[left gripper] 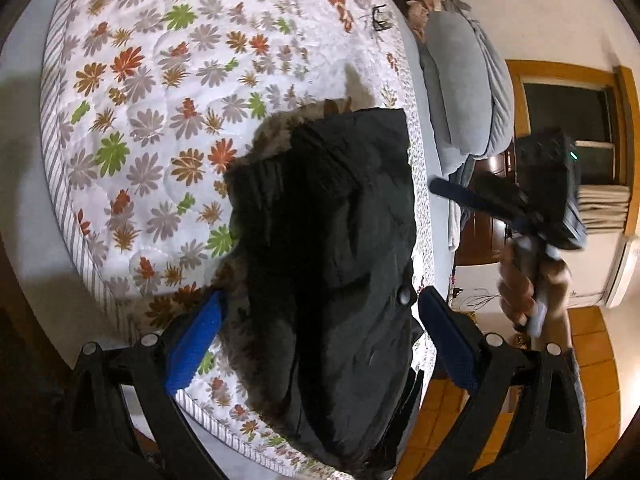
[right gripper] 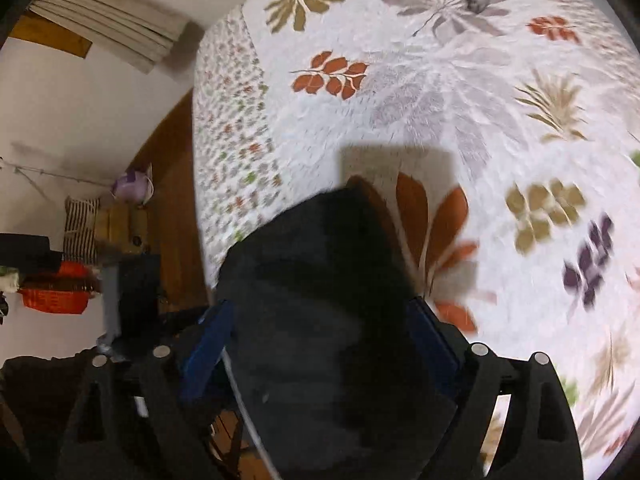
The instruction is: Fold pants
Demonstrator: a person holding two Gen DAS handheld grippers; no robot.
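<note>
Black pants (left gripper: 332, 240) lie folded in a thick bundle on the floral quilt (left gripper: 160, 80), close to the bed's right edge, with a brown fleecy lining showing along their left rim. My left gripper (left gripper: 322, 294) straddles the bundle's near end with its blue pads wide apart, open and not pressing the cloth. A hand (left gripper: 520, 292) holds my right gripper (left gripper: 460, 192) blurred beyond the bed edge, clear of the pants. In the right wrist view the pants (right gripper: 328, 320) fill the gap of the right gripper (right gripper: 320, 306), which stands open above the quilt (right gripper: 480, 120).
Grey pillows and bedding (left gripper: 460, 92) are piled past the bed's far right side. A small black clip (left gripper: 378, 20) lies on the quilt far off. Orange tiled floor (left gripper: 592, 360) runs beside the bed. An orange basket (right gripper: 52, 296) and a wooden cabinet (right gripper: 128, 224) stand off the bed.
</note>
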